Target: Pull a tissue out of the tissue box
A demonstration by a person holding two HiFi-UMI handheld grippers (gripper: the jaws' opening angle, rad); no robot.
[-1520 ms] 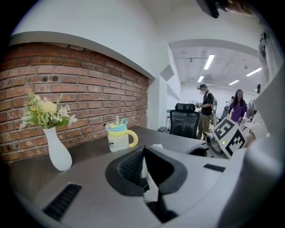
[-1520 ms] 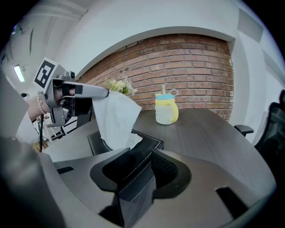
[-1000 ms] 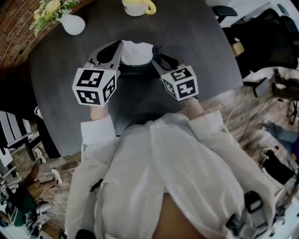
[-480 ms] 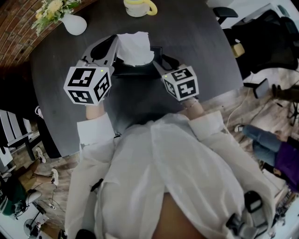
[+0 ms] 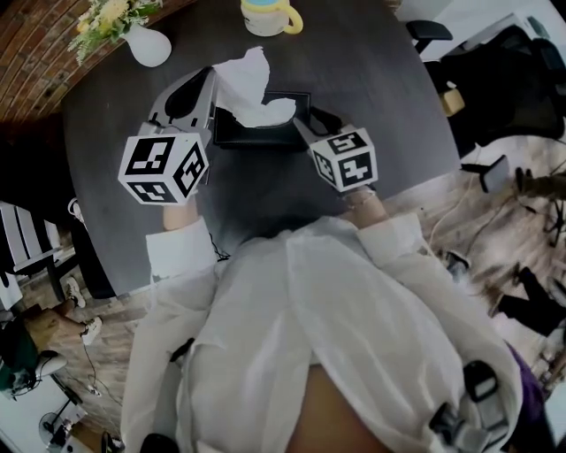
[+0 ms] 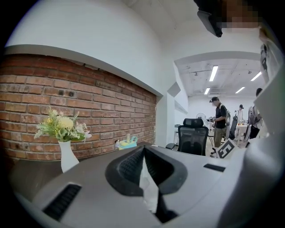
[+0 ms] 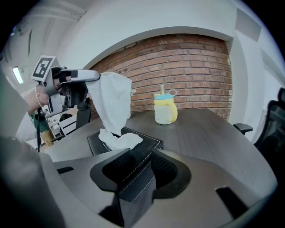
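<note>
**A:** Head view first. The left gripper (image 5: pixel 212 78) is raised over the dark table (image 5: pixel 380 80), and its jaws are pressed together on the top edge of a white tissue (image 5: pixel 252 84).

**B:** The left gripper view agrees. The two ribbed pads are closed, with a thin strip of tissue pinched between them.

**A:** From that pinch the tissue hangs down to the black tissue box (image 5: pixel 265 137). There it meets a bunch of white paper at the opening. Whether its lower end has cleared the slot, I can't tell.

**B:** Now the right gripper (image 5: pixel 308 122). In the right gripper view its jaws are clamped on the near corner of the box, the stitched black edge right between the pads.

**A:** The box sits flat on the table. The right gripper is down at its corner and the left one is up above its left side.

**B:** Further back, a yellow cup (image 5: pixel 270 13) stands near the far edge of the table. A white vase (image 5: pixel 149 46) of flowers is off to the left, beside the brick wall (image 5: pixel 35 53).
</note>
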